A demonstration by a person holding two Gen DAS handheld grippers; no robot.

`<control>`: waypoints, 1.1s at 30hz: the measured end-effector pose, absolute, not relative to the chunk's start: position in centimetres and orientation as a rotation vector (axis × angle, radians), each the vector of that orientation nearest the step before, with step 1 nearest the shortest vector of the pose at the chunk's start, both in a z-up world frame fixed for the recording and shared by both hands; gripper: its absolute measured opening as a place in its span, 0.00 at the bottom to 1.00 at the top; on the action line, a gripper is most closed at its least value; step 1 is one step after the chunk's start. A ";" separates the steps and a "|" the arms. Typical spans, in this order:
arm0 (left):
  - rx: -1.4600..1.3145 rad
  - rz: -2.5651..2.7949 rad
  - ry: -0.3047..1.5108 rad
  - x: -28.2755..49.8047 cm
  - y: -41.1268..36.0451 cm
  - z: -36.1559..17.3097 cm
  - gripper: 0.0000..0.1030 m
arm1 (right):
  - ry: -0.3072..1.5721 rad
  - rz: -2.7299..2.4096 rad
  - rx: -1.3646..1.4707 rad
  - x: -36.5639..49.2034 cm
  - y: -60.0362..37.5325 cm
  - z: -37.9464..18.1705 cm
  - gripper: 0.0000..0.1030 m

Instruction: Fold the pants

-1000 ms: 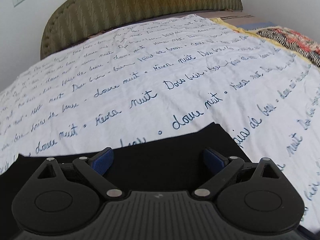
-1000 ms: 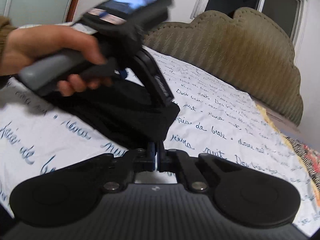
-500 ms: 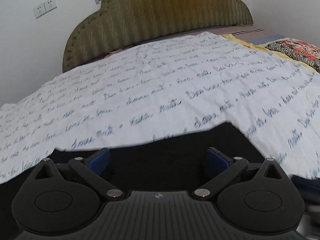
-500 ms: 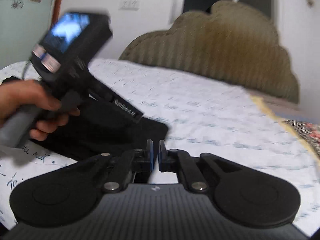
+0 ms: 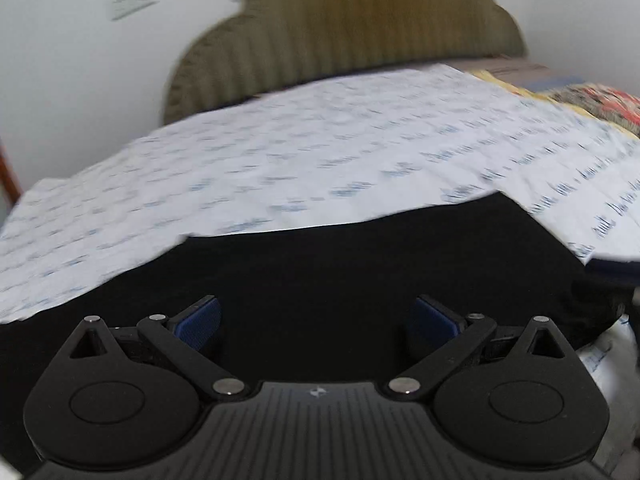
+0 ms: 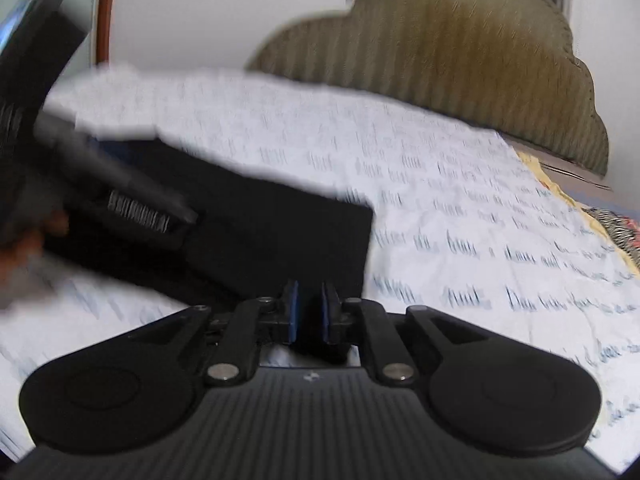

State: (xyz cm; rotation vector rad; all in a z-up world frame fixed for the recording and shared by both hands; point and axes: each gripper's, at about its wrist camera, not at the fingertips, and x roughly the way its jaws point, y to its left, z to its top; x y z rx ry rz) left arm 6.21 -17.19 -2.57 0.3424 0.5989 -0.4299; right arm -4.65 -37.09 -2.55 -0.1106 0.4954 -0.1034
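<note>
The black pants point(image 5: 360, 264) lie folded flat on the white sheet with blue script point(image 5: 280, 176). In the left wrist view my left gripper point(image 5: 316, 320) hovers over the pants, open wide, with nothing between its blue pads. In the right wrist view the same pants point(image 6: 280, 232) show as a dark rectangle, and my right gripper point(image 6: 311, 312) stands at their near edge. Its jaws are opening; a narrow gap shows between the pads, with dark cloth seen through it and no clear pinch. A hand point(image 6: 20, 252) holds the left gripper point(image 6: 132, 208), blurred, over the pants' left part.
A padded olive headboard point(image 5: 352, 36) stands at the far end of the bed against a white wall. A colourful patterned cloth point(image 5: 600, 104) lies at the bed's right side. Bare sheet stretches beyond the pants.
The left gripper has drawn back and to the left, so more of the pants shows under it. The right gripper's pads, pressed together before, have parted a little, and its view has rolled.
</note>
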 end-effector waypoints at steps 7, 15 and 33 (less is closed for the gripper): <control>0.279 -0.198 0.561 6.5 -4.4 0.4 1.00 | 0.460 0.089 -0.140 0.3 -30.9 -0.9 0.11; 0.183 -0.048 0.672 10.8 4.6 -0.5 1.00 | 0.508 0.269 -0.178 12.2 -24.0 0.9 0.15; 0.045 0.172 0.654 10.6 15.3 -1.2 1.00 | 0.415 0.388 -0.318 8.5 -17.0 1.8 0.31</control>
